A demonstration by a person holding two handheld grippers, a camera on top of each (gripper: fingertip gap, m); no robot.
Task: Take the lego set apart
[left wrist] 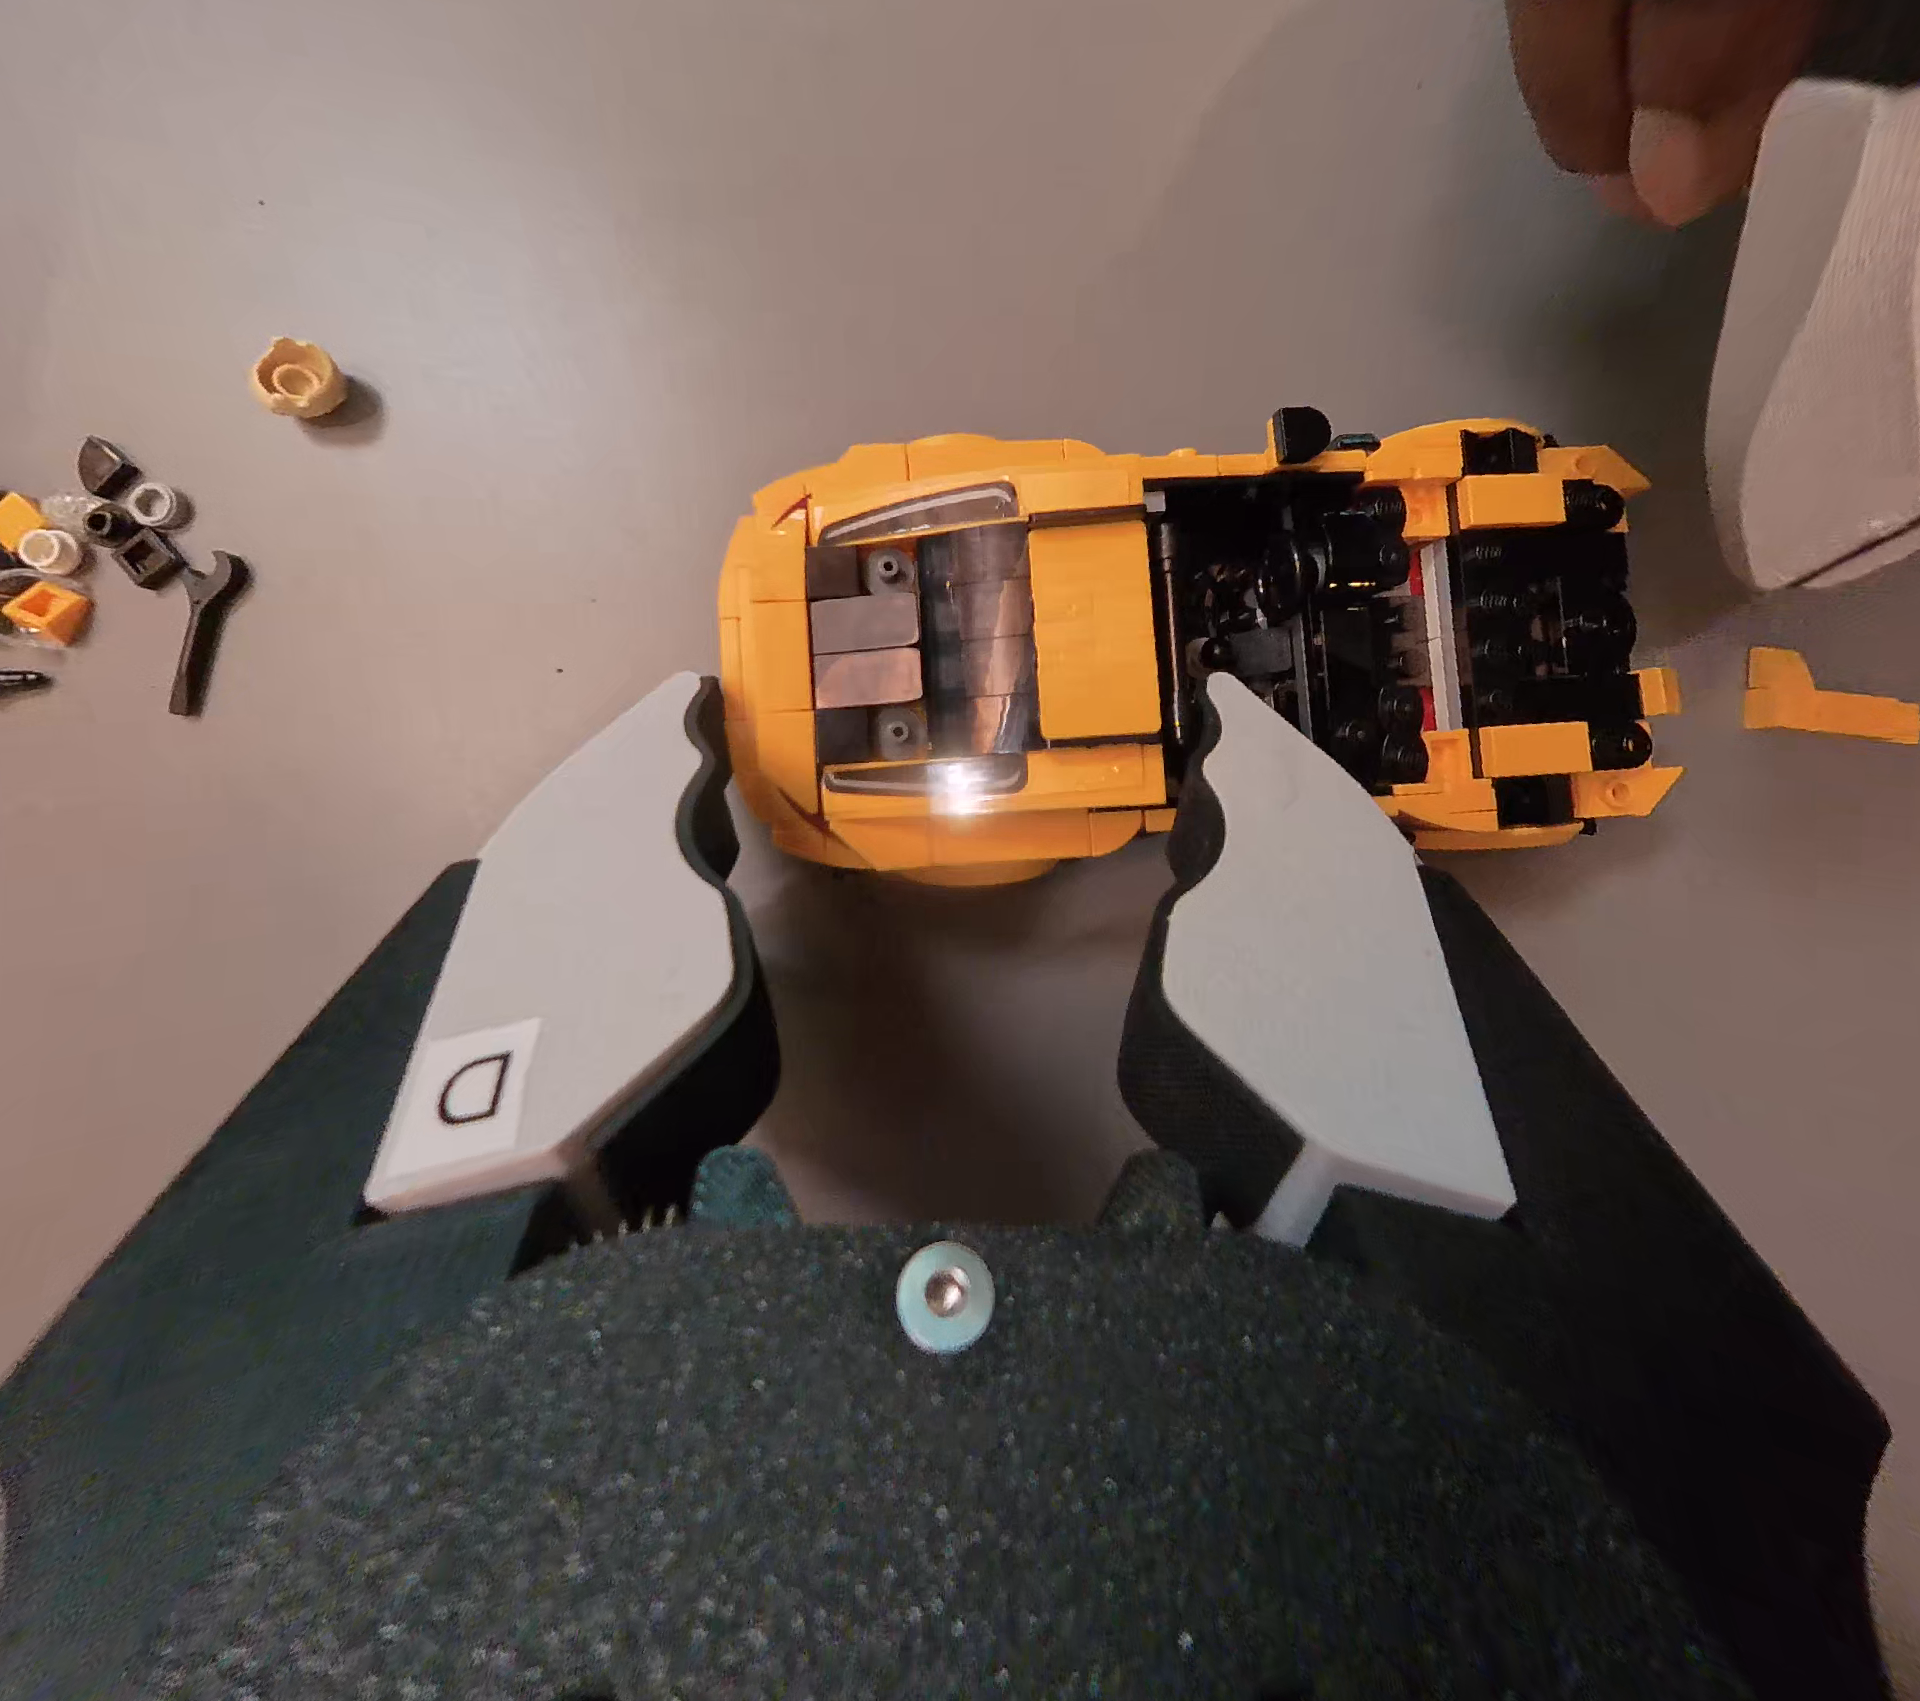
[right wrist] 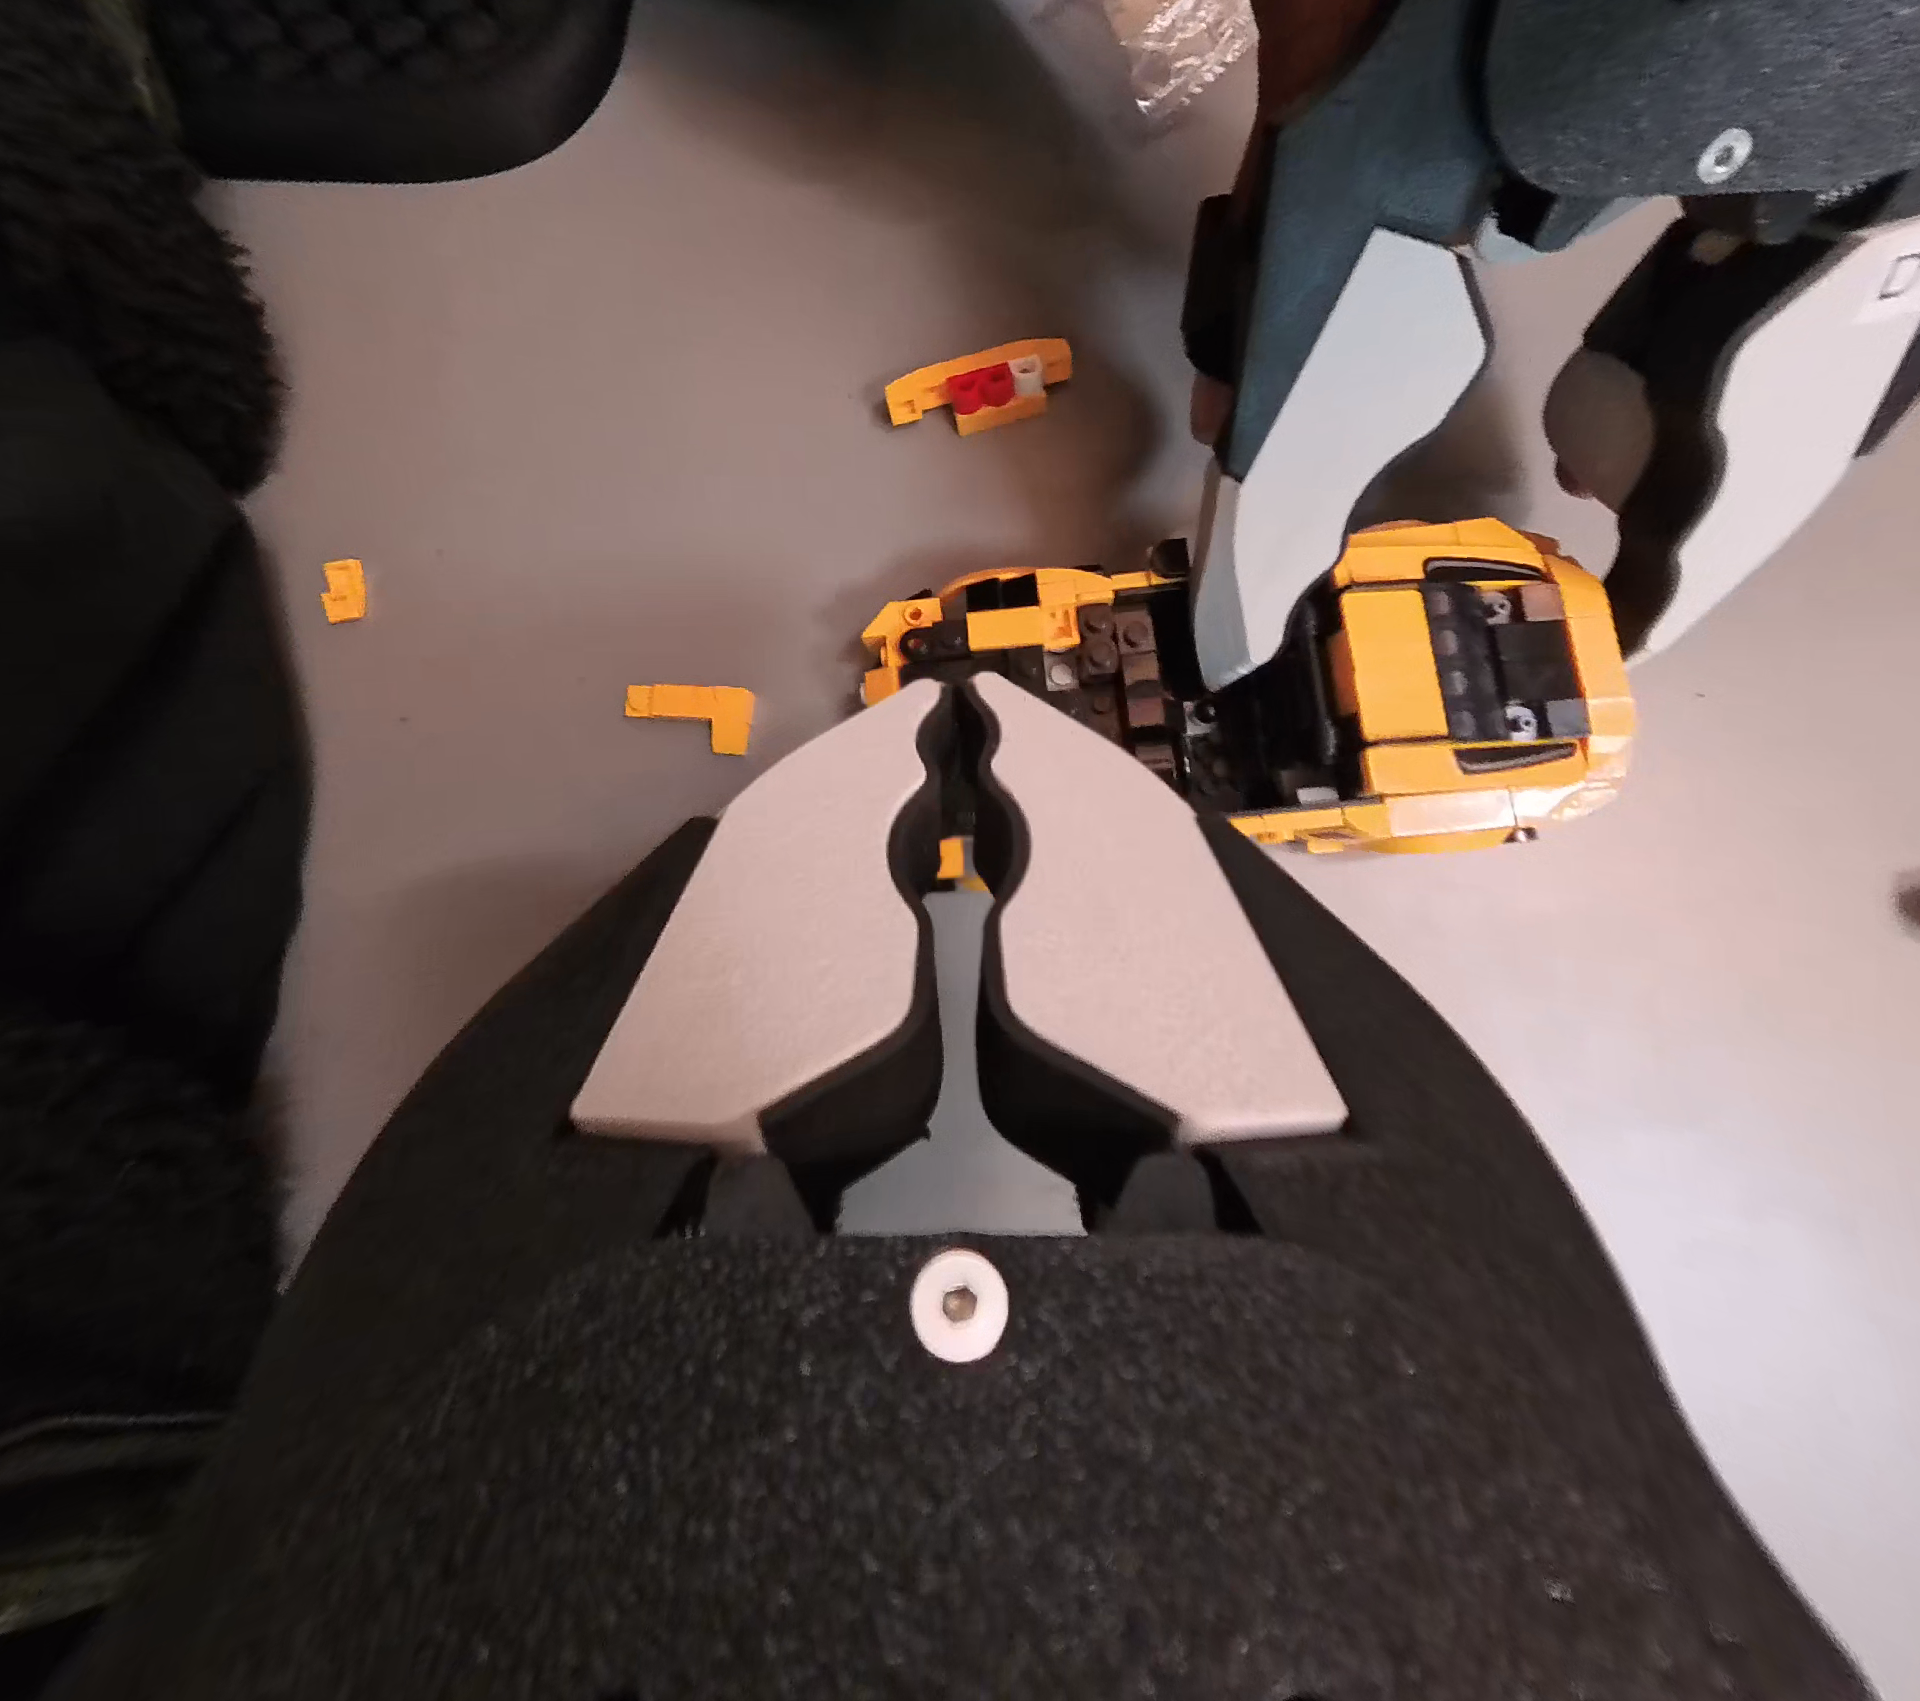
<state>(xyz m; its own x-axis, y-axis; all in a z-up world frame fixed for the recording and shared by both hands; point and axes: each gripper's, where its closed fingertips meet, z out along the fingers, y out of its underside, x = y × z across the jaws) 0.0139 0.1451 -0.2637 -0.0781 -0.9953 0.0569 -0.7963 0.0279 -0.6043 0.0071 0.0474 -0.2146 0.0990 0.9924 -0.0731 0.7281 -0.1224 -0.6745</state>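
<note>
On the grey table (left wrist: 520, 93), the left gripper (left wrist: 956, 716) straddles the yellow lego car (left wrist: 1091, 612), fingers spread apart. The right gripper (right wrist: 961, 701) is pinched together on a small yellow piece (right wrist: 951, 856) at the car's stripped end

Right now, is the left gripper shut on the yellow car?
No, the left gripper is open, its fingers straddling the rear half of the yellow car on the table.

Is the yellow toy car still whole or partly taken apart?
Partly apart: the car shows bare black studs, and yellow pieces lie loose beside it.
</note>
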